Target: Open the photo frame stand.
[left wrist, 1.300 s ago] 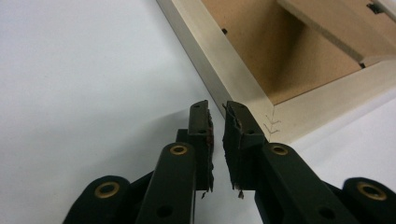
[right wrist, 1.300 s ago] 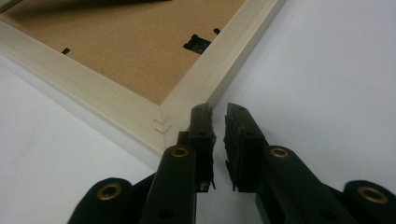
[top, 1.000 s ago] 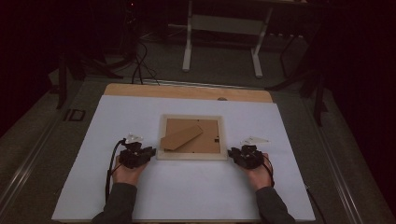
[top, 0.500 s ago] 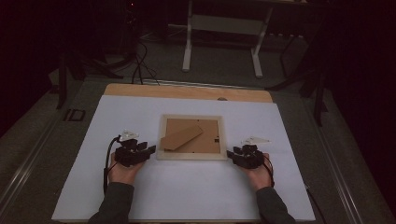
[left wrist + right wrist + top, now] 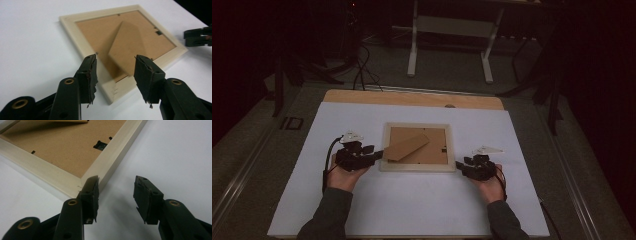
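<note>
A pale wooden picture frame (image 5: 416,167) lies face down on the white table cover, its brown backing board (image 5: 100,32) up and its cardboard easel stand (image 5: 407,145) raised off the backing. My left gripper (image 5: 378,154) is open at the frame's near left corner (image 5: 110,95), its jaws either side of the stand's tip (image 5: 125,60). My right gripper (image 5: 458,164) is open just off the frame's near right corner (image 5: 87,176), one jaw beside the rail, nothing between the jaws. A small metal hanger clip (image 5: 100,145) sits on the backing.
The white cover (image 5: 412,210) spreads wide in front of and beside the frame. A wooden table edge (image 5: 412,98) runs along the back. Beyond stand a white metal table base (image 5: 451,30), floor cables (image 5: 362,70) and dark stands. A rail (image 5: 242,170) runs along the left.
My left gripper has slid right and reached the frame's near left corner. My right gripper has shifted slightly toward the near right corner. The frame has not moved.
</note>
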`<state>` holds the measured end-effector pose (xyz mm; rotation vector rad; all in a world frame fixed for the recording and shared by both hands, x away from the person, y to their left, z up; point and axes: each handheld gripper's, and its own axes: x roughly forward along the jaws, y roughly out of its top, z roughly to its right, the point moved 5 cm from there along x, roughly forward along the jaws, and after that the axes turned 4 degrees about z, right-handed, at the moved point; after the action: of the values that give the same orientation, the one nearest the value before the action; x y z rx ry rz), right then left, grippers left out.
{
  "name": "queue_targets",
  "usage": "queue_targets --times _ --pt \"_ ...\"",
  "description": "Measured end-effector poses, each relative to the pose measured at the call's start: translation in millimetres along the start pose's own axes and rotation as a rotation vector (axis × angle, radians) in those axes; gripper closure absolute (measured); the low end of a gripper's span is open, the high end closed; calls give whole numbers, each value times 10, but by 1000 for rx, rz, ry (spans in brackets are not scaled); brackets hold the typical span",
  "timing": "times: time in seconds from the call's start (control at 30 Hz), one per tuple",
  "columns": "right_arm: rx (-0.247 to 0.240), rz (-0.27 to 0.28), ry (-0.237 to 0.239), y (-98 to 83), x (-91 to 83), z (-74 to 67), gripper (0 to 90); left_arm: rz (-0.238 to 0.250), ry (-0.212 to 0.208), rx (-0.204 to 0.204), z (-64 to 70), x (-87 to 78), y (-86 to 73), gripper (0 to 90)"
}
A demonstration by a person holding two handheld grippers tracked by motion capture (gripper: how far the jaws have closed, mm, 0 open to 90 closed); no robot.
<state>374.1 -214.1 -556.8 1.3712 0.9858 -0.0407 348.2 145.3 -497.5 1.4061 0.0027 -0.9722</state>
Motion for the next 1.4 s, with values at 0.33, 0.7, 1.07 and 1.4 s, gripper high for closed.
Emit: queue_targets --times 0.33,0.7,1.07,1.4 --pt "8 -8 5 -19 10 19 514 -48 -58 53 86 233 228 538" --pt "9 -15 9 -38 29 25 502 -96 -91 92 105 529 329 430" --pt "16 -22 9 -54 43 35 488 -168 -158 75 81 816 322 305" --pt "10 -32 9 -66 58 34 483 -201 -188 77 72 954 317 273"
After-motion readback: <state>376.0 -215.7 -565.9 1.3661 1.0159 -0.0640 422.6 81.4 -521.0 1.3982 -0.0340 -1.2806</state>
